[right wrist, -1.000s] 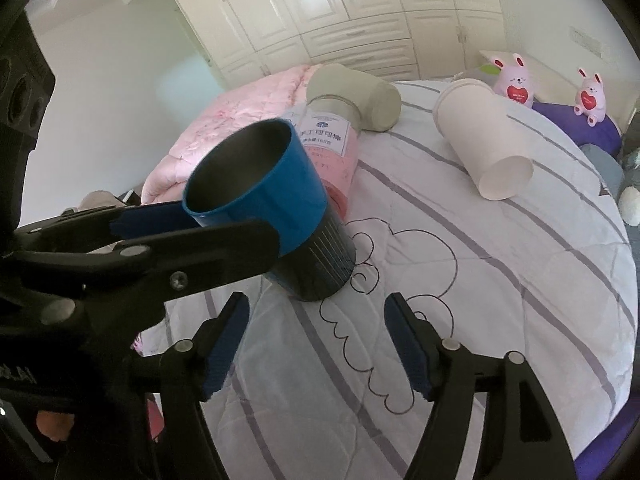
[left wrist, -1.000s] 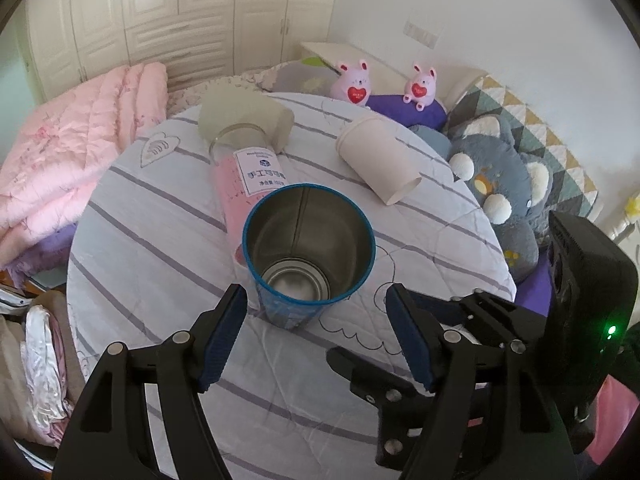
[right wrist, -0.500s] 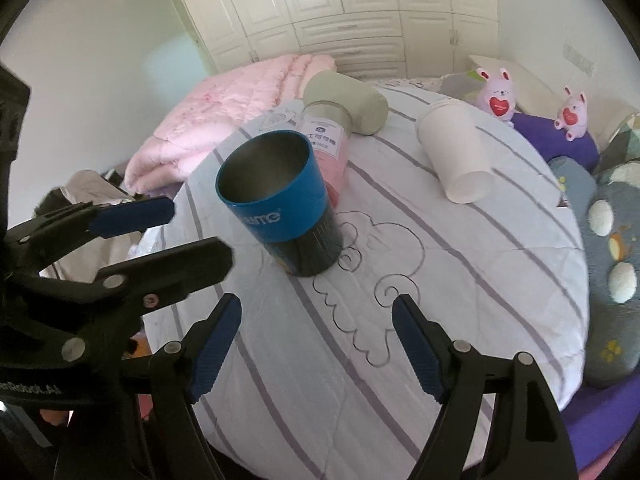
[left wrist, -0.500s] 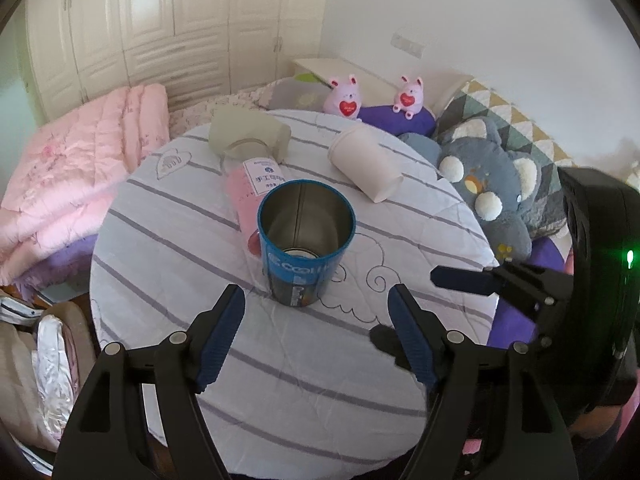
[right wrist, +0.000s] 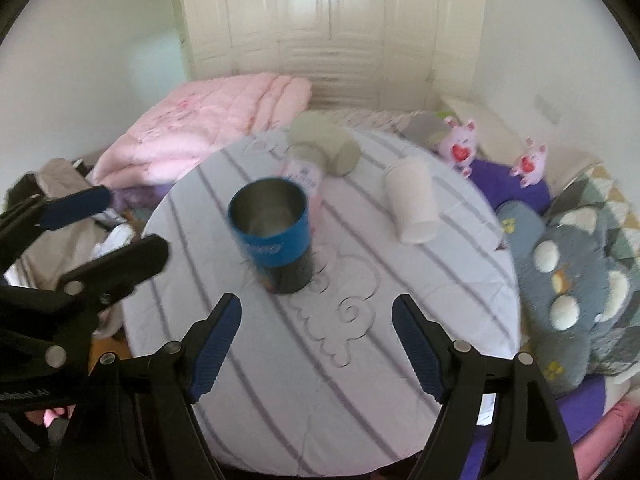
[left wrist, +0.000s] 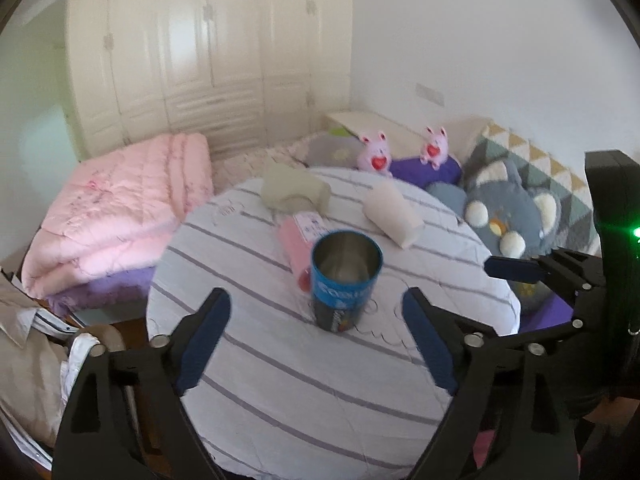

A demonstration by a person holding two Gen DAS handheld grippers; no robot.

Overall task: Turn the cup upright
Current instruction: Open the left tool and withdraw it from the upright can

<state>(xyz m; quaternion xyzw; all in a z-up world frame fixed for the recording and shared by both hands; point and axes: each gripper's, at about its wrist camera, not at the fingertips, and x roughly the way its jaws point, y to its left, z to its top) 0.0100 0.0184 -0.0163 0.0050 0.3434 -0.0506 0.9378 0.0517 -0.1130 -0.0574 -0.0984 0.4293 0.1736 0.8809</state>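
A round table (left wrist: pixel 280 400) under a white, grey-striped cloth carries the blue cup (left wrist: pixel 345 280), which stands upright near its middle, open mouth up, bare metal inside, a pale word across the blue band and a dark base. Just behind it lies a pink bottle (left wrist: pixel 296 248). The left gripper (left wrist: pixel 316 344) and right gripper (right wrist: pixel 316 344) both gape wide, holding nothing, short of the cup.

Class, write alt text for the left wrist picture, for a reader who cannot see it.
A blue metal cup stands upright, mouth up, on a round table under a striped white cloth. The open left tool sits back from it, touching nothing. Behind the cup lie a pink bottle and a white paper cup, both on their sides.
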